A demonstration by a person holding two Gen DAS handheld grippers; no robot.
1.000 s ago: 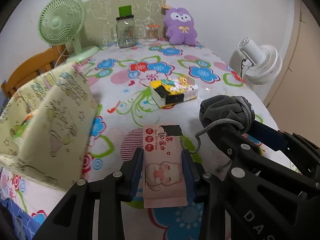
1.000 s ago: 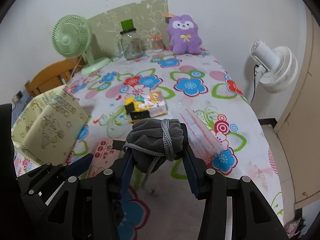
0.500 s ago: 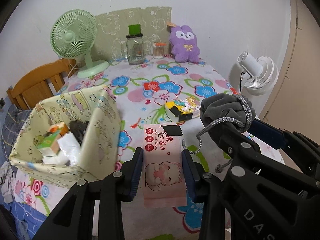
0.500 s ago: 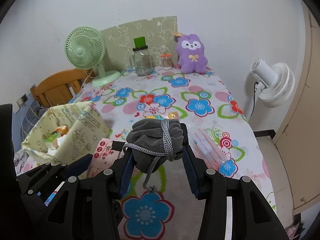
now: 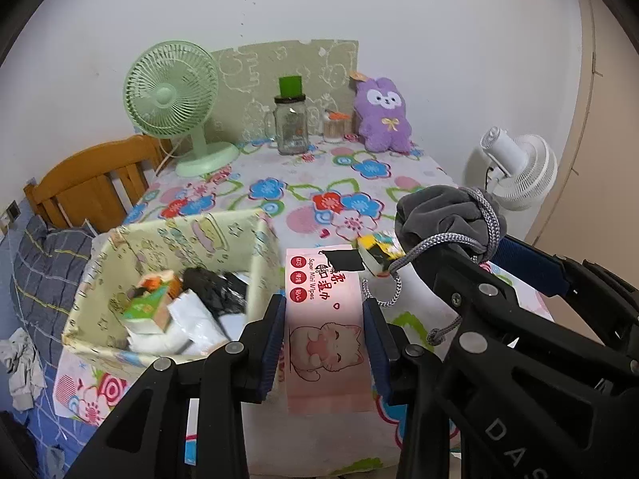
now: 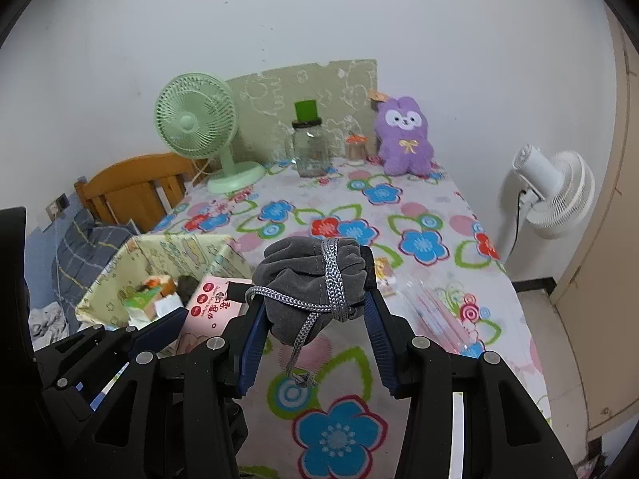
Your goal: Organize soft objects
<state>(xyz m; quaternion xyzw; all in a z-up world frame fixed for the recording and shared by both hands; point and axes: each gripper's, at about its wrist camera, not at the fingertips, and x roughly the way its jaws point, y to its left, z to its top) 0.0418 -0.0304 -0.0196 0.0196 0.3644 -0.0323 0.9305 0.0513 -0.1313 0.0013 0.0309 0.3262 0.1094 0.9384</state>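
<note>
My left gripper (image 5: 324, 319) is shut on a pink pack of wet wipes (image 5: 325, 331) with a cartoon cat, held above the table's near edge. To its left stands a pale yellow fabric box (image 5: 159, 239), open at the top, with several soft packs inside. My right gripper (image 6: 313, 299) is shut on a grey drawstring pouch (image 6: 311, 275), its cord dangling below. In the left wrist view that pouch (image 5: 447, 215) shows at the right, and in the right wrist view the wipes pack (image 6: 207, 307) and the box (image 6: 171, 251) sit lower left.
The flowered table (image 6: 419, 215) carries a green desk fan (image 5: 175, 99), a glass jar with a green lid (image 5: 290, 119), a purple plush (image 5: 383, 115), a yellow tissue pack (image 5: 377, 251) and a clear bag (image 6: 435, 311). A wooden chair (image 5: 92, 187) stands left, a white fan (image 6: 555, 191) right.
Both grippers have risen and pulled back with their loads. The box's open top and its contents have come into view, and the table looks smaller and farther below.
</note>
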